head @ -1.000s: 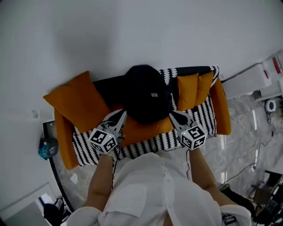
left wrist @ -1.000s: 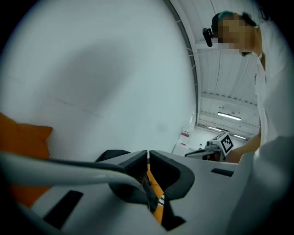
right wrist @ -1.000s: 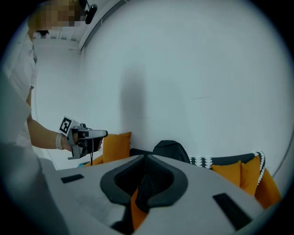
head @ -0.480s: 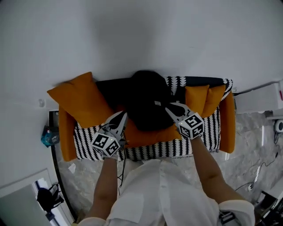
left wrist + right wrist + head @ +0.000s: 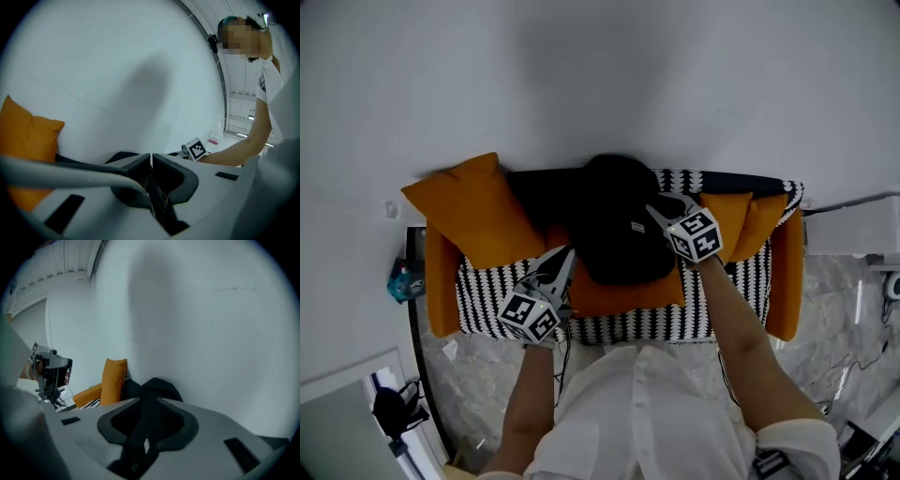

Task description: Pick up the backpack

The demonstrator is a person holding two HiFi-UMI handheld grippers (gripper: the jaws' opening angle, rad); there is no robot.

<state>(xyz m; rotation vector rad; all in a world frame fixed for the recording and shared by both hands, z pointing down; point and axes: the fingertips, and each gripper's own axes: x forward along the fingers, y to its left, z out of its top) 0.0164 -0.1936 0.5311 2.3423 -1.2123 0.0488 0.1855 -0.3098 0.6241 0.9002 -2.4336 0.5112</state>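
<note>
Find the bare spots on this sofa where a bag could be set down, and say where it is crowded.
Free: the striped cover in front of the big orange cushion, by the sofa's left arm; and the striped patch between the two small cushions and the right arm. Crowded: the middle, filled by the backpack.

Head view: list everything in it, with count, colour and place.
backpack: one, black, middle of sofa
sofa: one, orange, against pale wall
throw: one, black-and-white, over sofa seat
cushions: three, orange, one left, two right
small object: one, blue, floor left of sofa
person: one, white shirt, bottom edge
left gripper: one, grey, jaws shut, empty, left of backpack
right gripper: one, grey, at backpack, jaws just been opening, black strap between them
</note>
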